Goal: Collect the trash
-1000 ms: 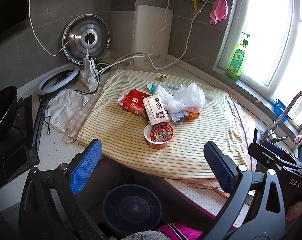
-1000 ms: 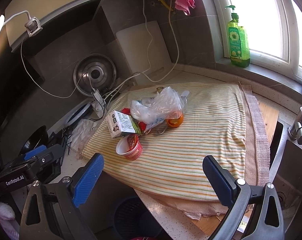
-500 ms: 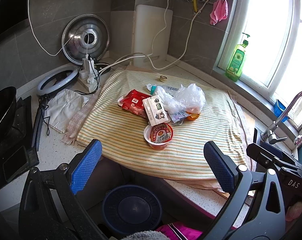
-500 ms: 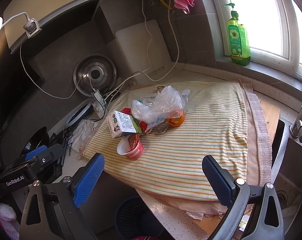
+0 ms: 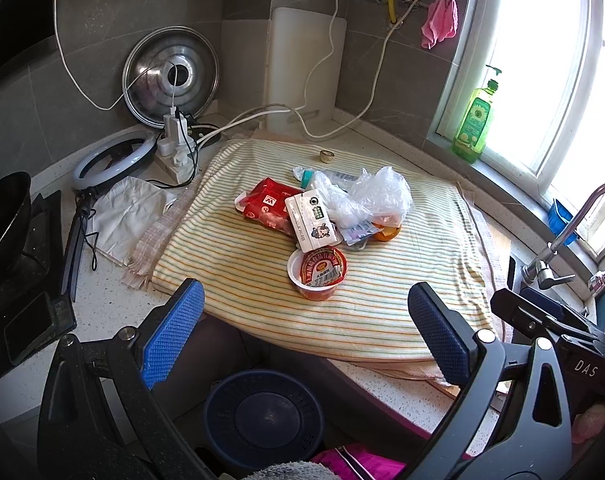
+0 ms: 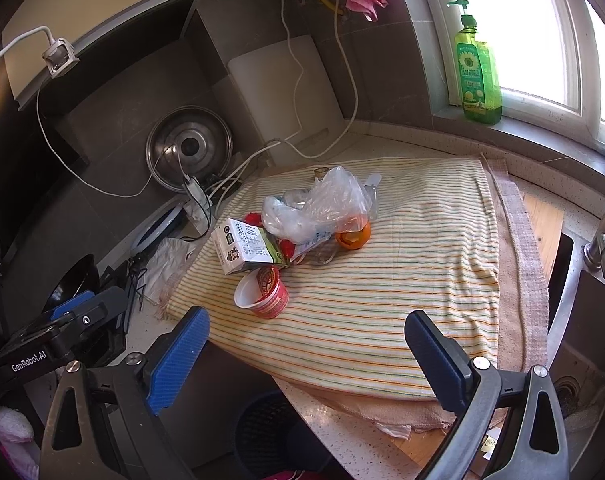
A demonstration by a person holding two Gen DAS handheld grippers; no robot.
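A heap of trash lies on a striped cloth: a red noodle cup, a white milk carton, a red wrapper, a clear plastic bag and an orange peel. A dark blue bin stands on the floor below the counter edge. My left gripper hangs open near the counter edge, short of the cup, holding nothing. My right gripper is open too, over the cloth's front edge.
A pot lid, a white cutting board, cables and a ring light crowd the back left. A green soap bottle stands on the sill. The tap and sink are at the right, a black pan at the left.
The right gripper has crept slightly forward and left toward the trash heap. The left view is almost unchanged.
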